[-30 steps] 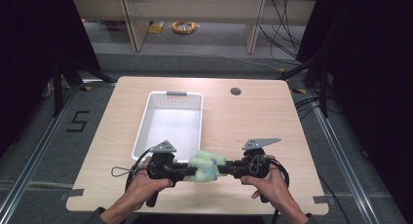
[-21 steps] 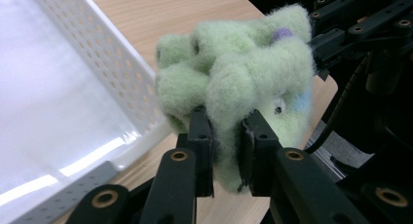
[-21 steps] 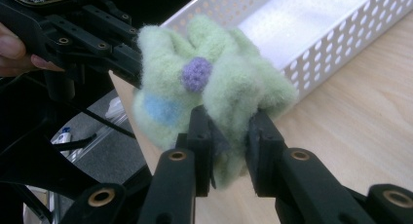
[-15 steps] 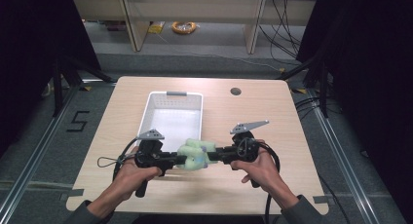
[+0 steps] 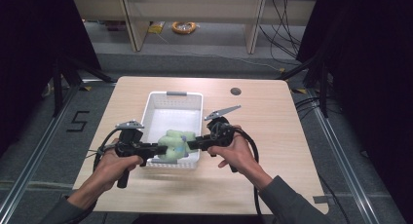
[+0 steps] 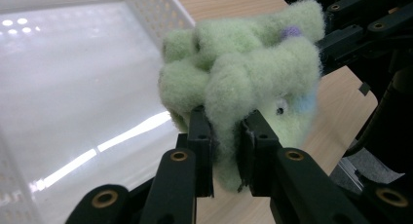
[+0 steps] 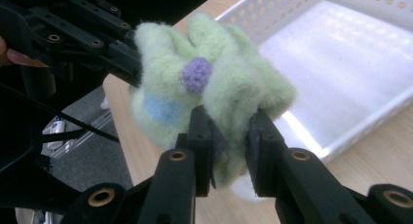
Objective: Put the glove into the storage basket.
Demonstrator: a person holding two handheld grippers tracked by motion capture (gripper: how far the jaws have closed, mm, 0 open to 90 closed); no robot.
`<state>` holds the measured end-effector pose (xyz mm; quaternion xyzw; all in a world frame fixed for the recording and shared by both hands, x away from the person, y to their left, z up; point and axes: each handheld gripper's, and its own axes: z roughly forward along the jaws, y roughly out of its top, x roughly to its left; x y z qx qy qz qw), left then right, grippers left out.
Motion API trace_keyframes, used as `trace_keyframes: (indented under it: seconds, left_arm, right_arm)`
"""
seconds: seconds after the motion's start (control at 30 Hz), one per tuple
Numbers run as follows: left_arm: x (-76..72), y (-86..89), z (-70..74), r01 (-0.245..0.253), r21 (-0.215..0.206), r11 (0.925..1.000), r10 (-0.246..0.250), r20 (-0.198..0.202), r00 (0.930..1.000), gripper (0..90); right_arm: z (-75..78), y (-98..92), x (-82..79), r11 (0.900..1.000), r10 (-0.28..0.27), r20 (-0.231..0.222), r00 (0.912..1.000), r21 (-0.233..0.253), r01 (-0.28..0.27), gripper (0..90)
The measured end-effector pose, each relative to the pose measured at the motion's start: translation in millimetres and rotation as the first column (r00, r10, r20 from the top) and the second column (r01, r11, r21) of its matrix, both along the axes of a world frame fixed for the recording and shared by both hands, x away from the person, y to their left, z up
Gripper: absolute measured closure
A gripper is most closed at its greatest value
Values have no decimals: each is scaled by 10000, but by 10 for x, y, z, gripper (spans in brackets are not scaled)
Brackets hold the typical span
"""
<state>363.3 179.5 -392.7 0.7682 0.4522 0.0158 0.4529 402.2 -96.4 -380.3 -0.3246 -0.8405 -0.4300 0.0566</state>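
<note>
A pale green fuzzy plush toy with a purple dot and a blue patch hangs in the air over the near end of the white perforated basket. My left gripper is shut on its left side, my right gripper on its right. In the left gripper view the plush toy bulges above the pinching jaws of the left gripper, with the basket floor behind. In the right gripper view the plush toy is clamped by the right gripper, and the basket lies beyond.
The wooden table has a round cable hole at the back right. Bare tabletop lies right of the basket and along the front edge. Dark frame legs and floor rails flank the table; shelving stands behind it.
Both grippers have carried the plush toy forward and slightly left, from the table's front edge up over the basket's near end. Both stayed shut on it.
</note>
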Motion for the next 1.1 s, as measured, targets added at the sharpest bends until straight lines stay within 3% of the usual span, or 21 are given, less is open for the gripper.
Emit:
trace_keyframes:
  seconds: [0.3, 0.4, 0.47, 0.7, 0.77, 0.8, 1.0, 1.1]
  left_arm:
    - [174, 184, -194, -371, 334, 9988, 387, -502, 9980, 767]
    - [280, 235, -302, -368, 446, 9983, 410, -962, 9945, 767]
    - [307, 237, -327, -478, 411, 9980, 519, -1055, 9931, 766]
    - [496, 267, -450, -235, 739, 9970, 349, -1570, 9870, 764]
    - [509, 257, -468, -301, 900, 9955, 446, -1642, 9854, 764]
    - [527, 261, -485, -206, 975, 9950, 372, -1711, 9846, 763]
    - [575, 228, -558, -55, 1110, 9938, 284, -2059, 9782, 755]
    - [586, 210, -557, -38, 1285, 9917, 296, -1994, 9795, 754]
  right_arm:
    - [-178, 298, 196, 9988, -67, -403, 9992, -481, 47, 753]
    - [-306, 395, 262, 9978, -247, -699, 9972, -635, 203, 753]
    - [-346, 412, 284, 9976, -259, -618, 9978, -662, 218, 753]
    - [-562, 484, 402, 9944, -701, -1142, 9910, -867, 604, 751]
    - [-571, 485, 407, 9937, -721, -1161, 9906, -941, 613, 750]
    - [-589, 505, 401, 9916, -864, -1419, 9861, -1076, 714, 749]
    - [-681, 529, 404, 9902, -784, -1538, 9850, -1267, 591, 734]
    - [-681, 532, 399, 9858, -975, -1564, 9829, -1512, 737, 729]
